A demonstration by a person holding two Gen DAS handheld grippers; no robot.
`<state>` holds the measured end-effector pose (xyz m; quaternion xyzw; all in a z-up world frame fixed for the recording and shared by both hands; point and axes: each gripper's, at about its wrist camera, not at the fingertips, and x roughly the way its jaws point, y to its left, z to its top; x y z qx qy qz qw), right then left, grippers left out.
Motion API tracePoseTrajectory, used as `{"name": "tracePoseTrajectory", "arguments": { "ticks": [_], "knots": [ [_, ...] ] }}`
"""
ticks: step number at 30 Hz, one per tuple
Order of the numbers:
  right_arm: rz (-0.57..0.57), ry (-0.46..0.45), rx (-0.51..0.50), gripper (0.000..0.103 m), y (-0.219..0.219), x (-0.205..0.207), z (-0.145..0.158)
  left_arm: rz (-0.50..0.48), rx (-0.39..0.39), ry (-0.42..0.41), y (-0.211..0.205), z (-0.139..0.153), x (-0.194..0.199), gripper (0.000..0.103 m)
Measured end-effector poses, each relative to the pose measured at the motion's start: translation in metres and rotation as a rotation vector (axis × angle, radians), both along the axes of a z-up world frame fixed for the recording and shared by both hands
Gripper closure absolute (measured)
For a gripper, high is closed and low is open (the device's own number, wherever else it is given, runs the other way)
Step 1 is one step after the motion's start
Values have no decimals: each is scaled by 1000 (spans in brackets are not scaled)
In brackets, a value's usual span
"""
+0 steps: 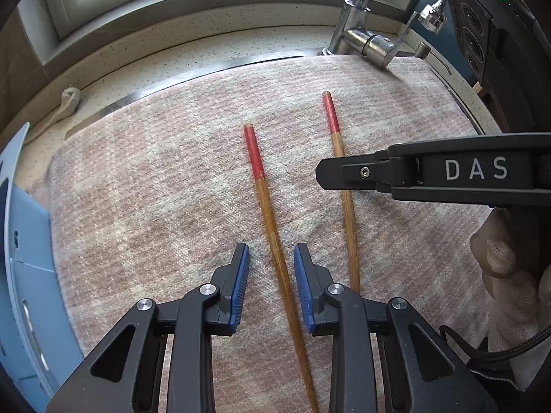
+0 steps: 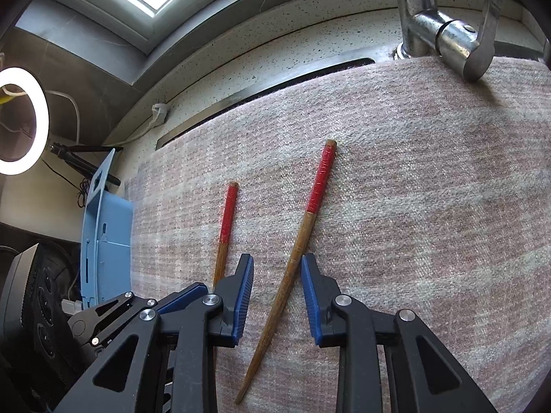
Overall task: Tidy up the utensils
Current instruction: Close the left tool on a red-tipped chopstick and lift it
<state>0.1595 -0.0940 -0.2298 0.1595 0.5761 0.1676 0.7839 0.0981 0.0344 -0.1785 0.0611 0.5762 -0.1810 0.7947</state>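
Note:
Two wooden chopsticks with red-wrapped ends lie side by side on a pink-grey cloth (image 1: 137, 189). The left chopstick (image 1: 267, 213) runs between the blue pads of my left gripper (image 1: 272, 265), which is open; the pads stand a little apart from the wood. The right chopstick (image 1: 347, 213) passes under my right gripper (image 1: 323, 172), seen here from the side. In the right wrist view the right chopstick (image 2: 303, 237) lies between the pads of my right gripper (image 2: 277, 275), open, with a gap on each side. The left chopstick (image 2: 227, 220) disappears behind my left gripper (image 2: 179, 299).
A chrome faucet (image 1: 361, 34) stands at the cloth's far edge, also seen as the faucet (image 2: 430, 27). A light-blue plastic holder (image 2: 106, 234) sits off the cloth's left side. A lit ring light (image 2: 20, 120) stands far left. A gloved hand (image 1: 509, 275) holds the right gripper.

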Motion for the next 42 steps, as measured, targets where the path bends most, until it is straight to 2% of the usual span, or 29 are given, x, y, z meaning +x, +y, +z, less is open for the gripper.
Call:
{"name": "tracePoseTrajectory", "arguments": {
  "ticks": [5,8,11,15,17,19,21,29,34,40,42],
  "knots": [
    [45,-17,-80,85,4,-1,0,23,17,-7,13,1,4,77],
    [84,-29,-142,88,11,0,1,45,-14,10,21,1,5,77],
    [117,-50,-197,88,19,0,2,19,-33,23,15,-1,2,77],
    [146,-60,-224,89,23,2,2,10,-61,28,11,-2,6,77],
    [157,-64,-229,91,21,1,3,-7,-44,19,7,-3,9,83],
    [155,-61,-224,93,17,0,3,-15,-42,20,10,-4,10,92],
    [139,-50,-208,93,12,0,4,-1,-64,33,18,-3,9,94],
    [140,-59,-205,94,18,-2,4,11,-53,23,15,-4,8,93],
    [67,-27,-101,96,0,0,2,94,-160,60,30,-5,11,96],
    [17,-18,-18,97,-11,-5,2,118,-210,61,30,-2,6,97],
    [9,-18,-19,97,-10,-6,-1,115,-217,65,27,-3,5,97]
  ]
}}
